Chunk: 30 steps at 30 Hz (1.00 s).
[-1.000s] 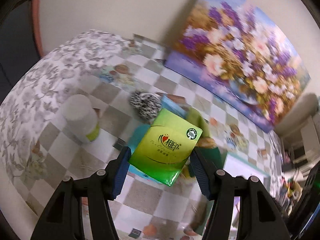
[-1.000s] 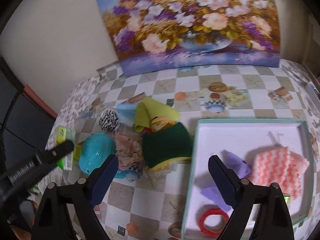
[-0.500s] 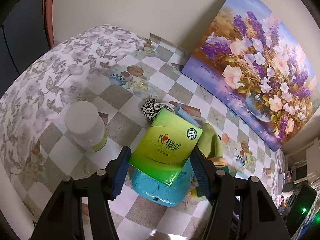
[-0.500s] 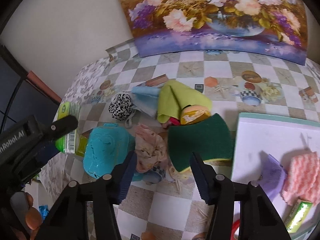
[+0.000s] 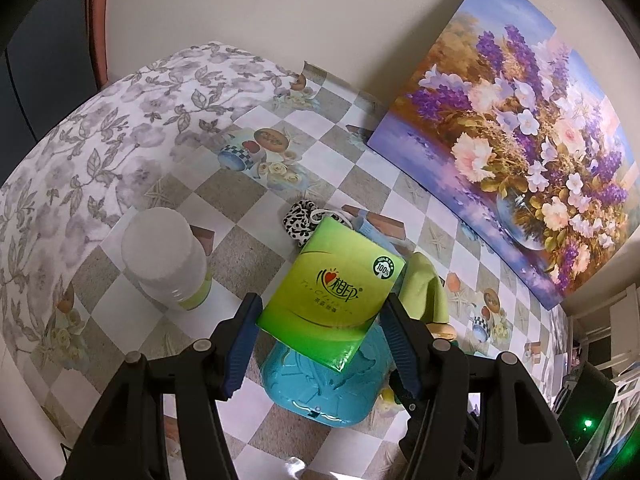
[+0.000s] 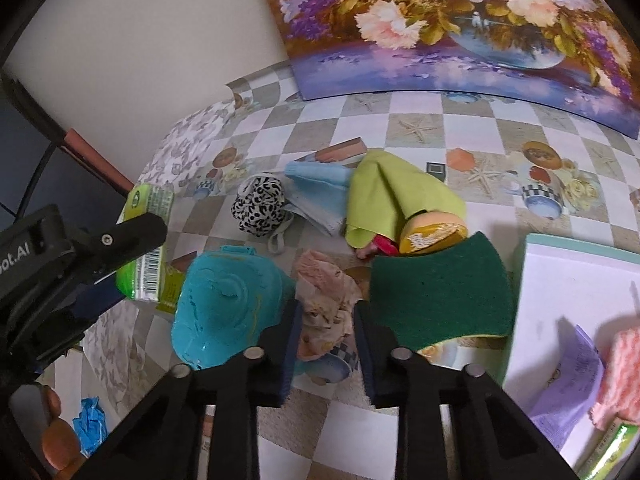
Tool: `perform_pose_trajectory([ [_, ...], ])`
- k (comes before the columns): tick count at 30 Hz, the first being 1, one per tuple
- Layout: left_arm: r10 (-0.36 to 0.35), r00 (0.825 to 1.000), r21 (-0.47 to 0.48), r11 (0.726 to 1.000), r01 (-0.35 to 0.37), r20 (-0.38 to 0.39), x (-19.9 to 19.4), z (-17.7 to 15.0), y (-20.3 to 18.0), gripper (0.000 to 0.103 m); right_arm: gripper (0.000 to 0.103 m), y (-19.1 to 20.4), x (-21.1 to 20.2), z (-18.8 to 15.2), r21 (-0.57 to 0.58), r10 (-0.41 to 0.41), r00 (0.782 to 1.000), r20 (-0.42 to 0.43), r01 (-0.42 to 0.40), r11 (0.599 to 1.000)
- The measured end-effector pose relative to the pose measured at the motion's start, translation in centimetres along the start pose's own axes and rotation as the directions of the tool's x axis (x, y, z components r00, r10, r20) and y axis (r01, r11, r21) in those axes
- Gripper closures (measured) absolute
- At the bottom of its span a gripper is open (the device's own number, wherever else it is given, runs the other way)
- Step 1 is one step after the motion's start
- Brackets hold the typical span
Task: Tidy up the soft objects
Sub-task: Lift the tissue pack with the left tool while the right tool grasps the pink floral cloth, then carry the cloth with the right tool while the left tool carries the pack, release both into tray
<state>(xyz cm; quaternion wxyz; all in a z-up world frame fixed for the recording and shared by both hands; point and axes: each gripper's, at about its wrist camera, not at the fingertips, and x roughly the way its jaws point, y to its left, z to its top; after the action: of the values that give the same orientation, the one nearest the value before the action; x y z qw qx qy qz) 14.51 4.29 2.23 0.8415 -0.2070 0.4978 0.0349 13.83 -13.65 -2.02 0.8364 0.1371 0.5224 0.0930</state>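
Note:
My left gripper is shut on a green tissue pack and holds it above a teal plastic case. The same pack shows at the left of the right wrist view. My right gripper is low over the pile. Its jaws are closing on a crumpled pink cloth, and both pads touch the cloth's sides. Around it lie the teal case, a dark green scouring sponge, a yellow-green cloth, a light blue cloth and a black-and-white spotted pouch.
A white tray with a teal rim at the right holds a purple sheet and a pink-white cloth. A white bottle stands left of the pile. A flower painting leans on the back wall.
My right gripper came down and forward onto the pile, and its jaws narrowed from wide apart to around the pink cloth. My left gripper shifted over the teal case, still holding the tissue pack.

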Motion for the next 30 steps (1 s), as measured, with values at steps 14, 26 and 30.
perform_pose_trajectory([
  [14,0.009,1.000,-0.006,1.000,-0.009,-0.014,0.5,0.1,0.7,0.041,0.099,0.3,-0.3,0.3,-0.028,0.034,0.999,0.016,-0.033,0.999],
  [26,-0.015,0.999,0.022,1.000,0.014,0.044,-2.1,0.5,-0.6,0.041,0.099,-0.1,-7.1,1.9,-0.021,0.061,0.984,0.166,-0.058,0.998],
  [30,-0.036,0.997,0.046,0.998,0.033,0.068,-3.4,0.4,-1.8,0.041,0.099,-0.8,-10.4,2.5,-0.012,0.027,0.971,0.237,-0.024,1.000],
])
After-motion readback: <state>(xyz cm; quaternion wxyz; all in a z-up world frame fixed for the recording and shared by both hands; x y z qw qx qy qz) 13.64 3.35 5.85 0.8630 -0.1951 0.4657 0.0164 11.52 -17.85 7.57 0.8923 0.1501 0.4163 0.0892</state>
